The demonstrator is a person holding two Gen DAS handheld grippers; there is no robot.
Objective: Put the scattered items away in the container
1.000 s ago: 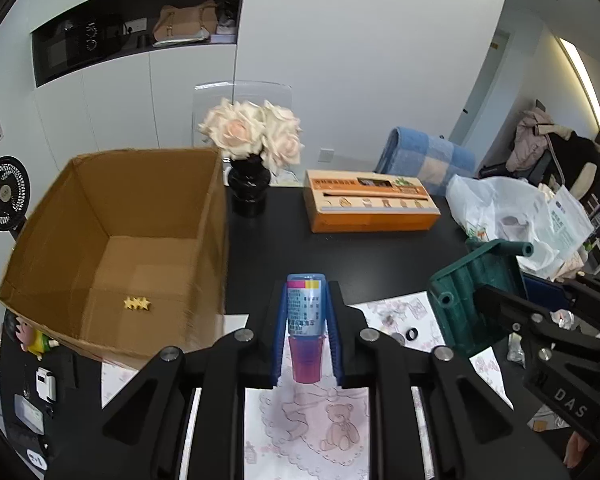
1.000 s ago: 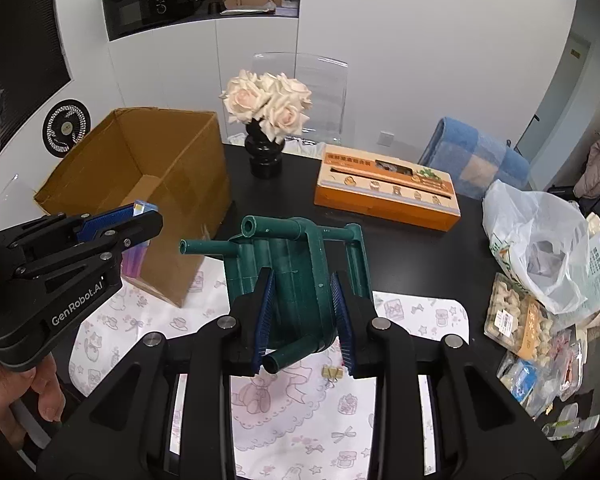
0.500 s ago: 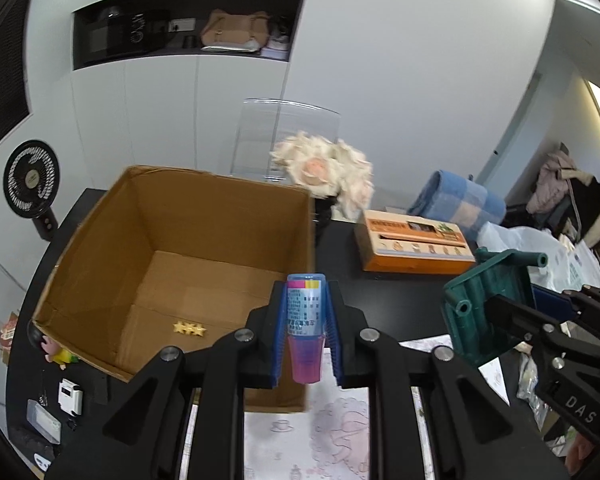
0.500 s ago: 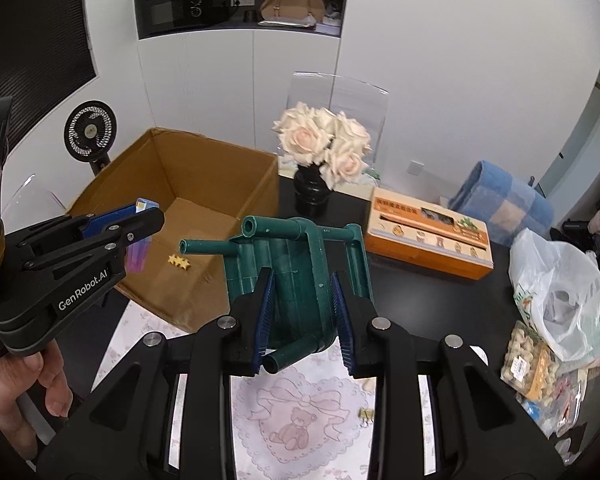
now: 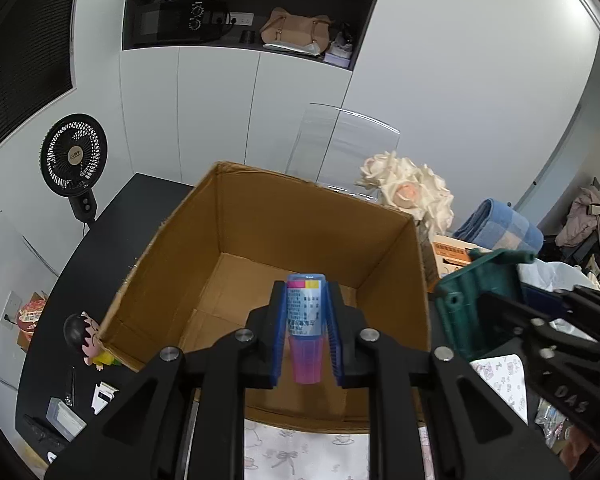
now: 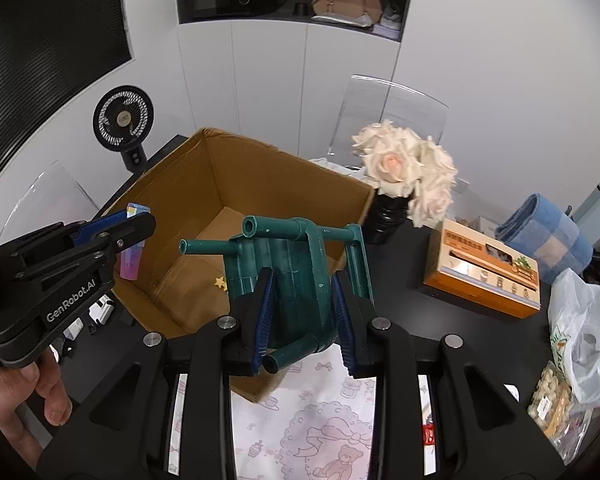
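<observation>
Drop step: left gripper (image 5: pixel 306 320) clamps pink-capped bottle (image 5: pixel 305 328) over open cardboard box (image 5: pixel 384 264); right gripper (image 6: pixel 303 312) clamps green plastic rack (image 6: pixel 296 272) at box's near corner. Next: release both inside.

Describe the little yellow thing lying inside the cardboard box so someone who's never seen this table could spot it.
Find the big open cardboard box on the black table, left of the vase of pale roses. On its bare brown floor lies a small yellow star-shaped piece, just left of the green plastic item. It is the only thing seen resting there.
</observation>
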